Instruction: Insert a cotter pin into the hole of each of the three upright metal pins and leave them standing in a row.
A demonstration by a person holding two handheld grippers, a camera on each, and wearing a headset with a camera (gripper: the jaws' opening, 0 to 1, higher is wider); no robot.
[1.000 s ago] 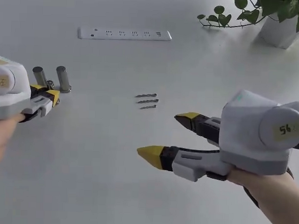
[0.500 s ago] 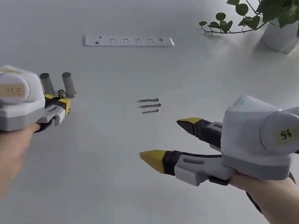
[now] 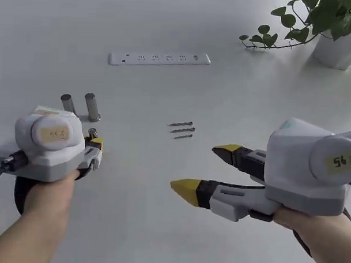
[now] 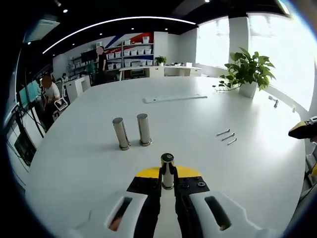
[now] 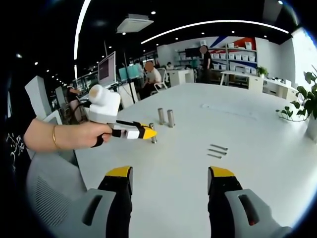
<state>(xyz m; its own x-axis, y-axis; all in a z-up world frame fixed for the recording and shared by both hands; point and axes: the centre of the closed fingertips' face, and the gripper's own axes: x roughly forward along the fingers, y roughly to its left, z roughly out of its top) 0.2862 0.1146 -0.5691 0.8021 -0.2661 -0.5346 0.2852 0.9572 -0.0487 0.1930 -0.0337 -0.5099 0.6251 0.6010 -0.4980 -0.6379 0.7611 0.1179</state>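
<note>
Head view: left claw [image 3: 95,143] grips a metal pin [image 3: 93,132]; right claw [image 3: 197,168] gapes near cotter pins [image 3: 181,130].

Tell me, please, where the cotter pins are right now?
In the head view, the three cotter pins lie side by side on the table, right of the two standing pins and just beyond the right gripper.

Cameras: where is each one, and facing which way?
Head view: on the headset, looking down at the table; left gripper, right gripper, left hand and right hand show.
Left gripper view: on the left gripper, looking along its jaws, shut on a metal pin, toward two standing pins.
Right gripper view: on the right gripper, looking between its open jaws at the left gripper and left hand.
Shared: all show the cotter pins.
</note>
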